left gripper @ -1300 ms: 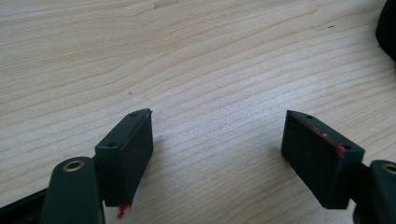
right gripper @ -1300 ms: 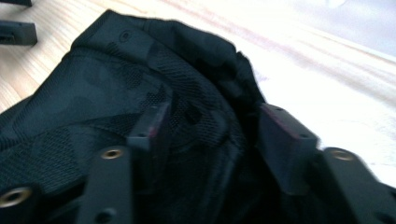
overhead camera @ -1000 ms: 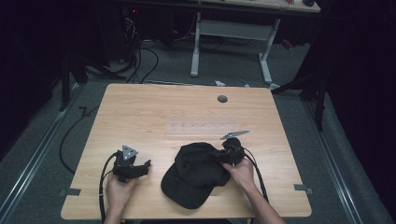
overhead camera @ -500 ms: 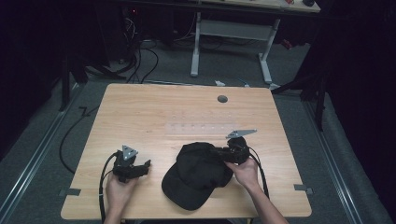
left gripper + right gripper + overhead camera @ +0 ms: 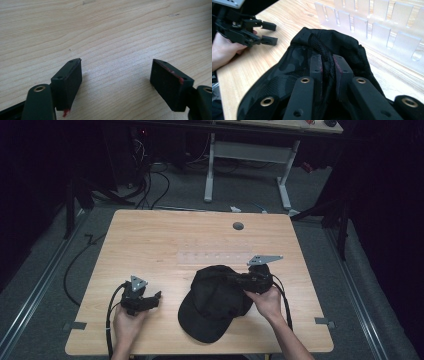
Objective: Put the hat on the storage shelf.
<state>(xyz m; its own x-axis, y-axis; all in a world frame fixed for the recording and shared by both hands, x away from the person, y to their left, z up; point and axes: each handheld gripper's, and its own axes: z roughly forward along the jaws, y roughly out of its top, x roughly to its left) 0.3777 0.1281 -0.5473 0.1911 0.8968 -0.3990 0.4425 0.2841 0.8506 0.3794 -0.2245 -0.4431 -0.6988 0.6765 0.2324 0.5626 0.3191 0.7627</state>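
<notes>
1. Left tongs [image 5: 156, 296] rest spread and empty on the pale wood-grain surface [image 5: 165, 240], near its front left edge; flat black pads, a red smear at their edges.
2. The cap [image 5: 215, 297] lies front and centre: soft black fabric, mesh panels, its curved brim toward the person.
3. Right tongs [image 5: 231, 279] have just been closing and now pinch a fold of the crown [image 5: 325, 67]. The grip looks made; whatever comes after it seems still undone.
</notes>
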